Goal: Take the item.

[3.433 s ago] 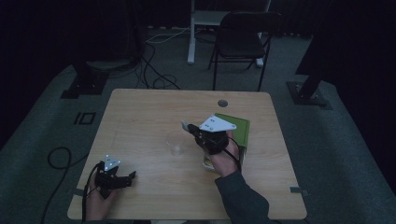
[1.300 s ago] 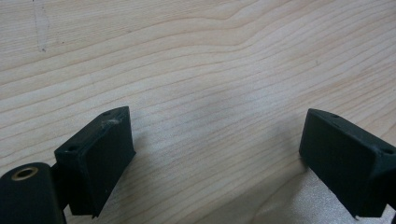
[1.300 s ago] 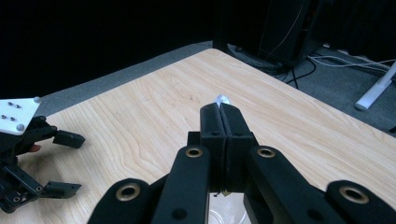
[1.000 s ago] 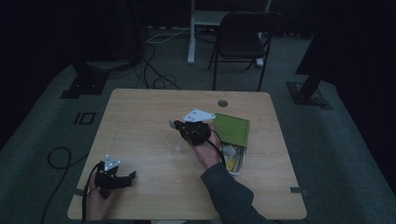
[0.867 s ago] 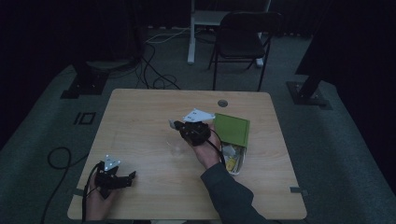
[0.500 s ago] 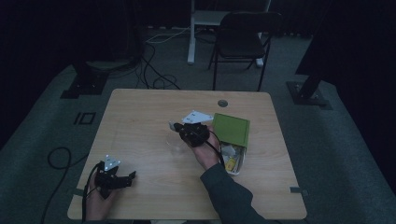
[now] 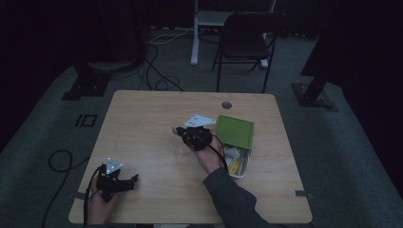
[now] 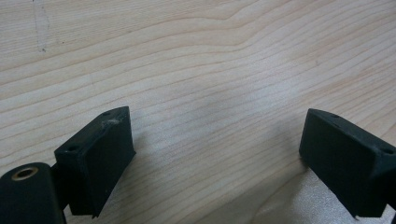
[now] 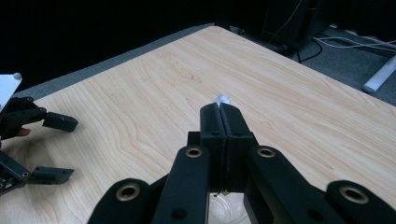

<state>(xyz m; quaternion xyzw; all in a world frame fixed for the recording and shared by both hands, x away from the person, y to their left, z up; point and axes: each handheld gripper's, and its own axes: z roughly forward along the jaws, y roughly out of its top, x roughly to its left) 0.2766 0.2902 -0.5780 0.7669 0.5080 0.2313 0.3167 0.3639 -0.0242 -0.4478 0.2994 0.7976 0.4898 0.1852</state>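
My right gripper (image 7: 177, 129) hovers over the middle of the table, pointing left, with a grey plate on top. Its jaws are pressed together in the right gripper view (image 9: 219, 109), and a thin pale scrap (image 9: 221, 99) peeks out at their tip. What the scrap is I cannot tell. A clear plastic item (image 7: 179, 150) lies on the table just below that gripper. My left gripper (image 7: 129, 180) rests at the front left of the table. Its jaws stand wide apart over bare wood (image 8: 215, 140), with nothing between them.
A green lid (image 7: 235, 131) leans open on a white box (image 7: 241, 172) of small packets, right of my right hand. The wooden table (image 7: 142, 114) has a round cable hole (image 7: 226, 104) at the back. A folding chair (image 7: 247, 45) stands behind the table.
Since the earliest frame my right gripper has moved left and a little farther away from the green box. Over the last second it has hardly shifted. The left gripper has stayed put.
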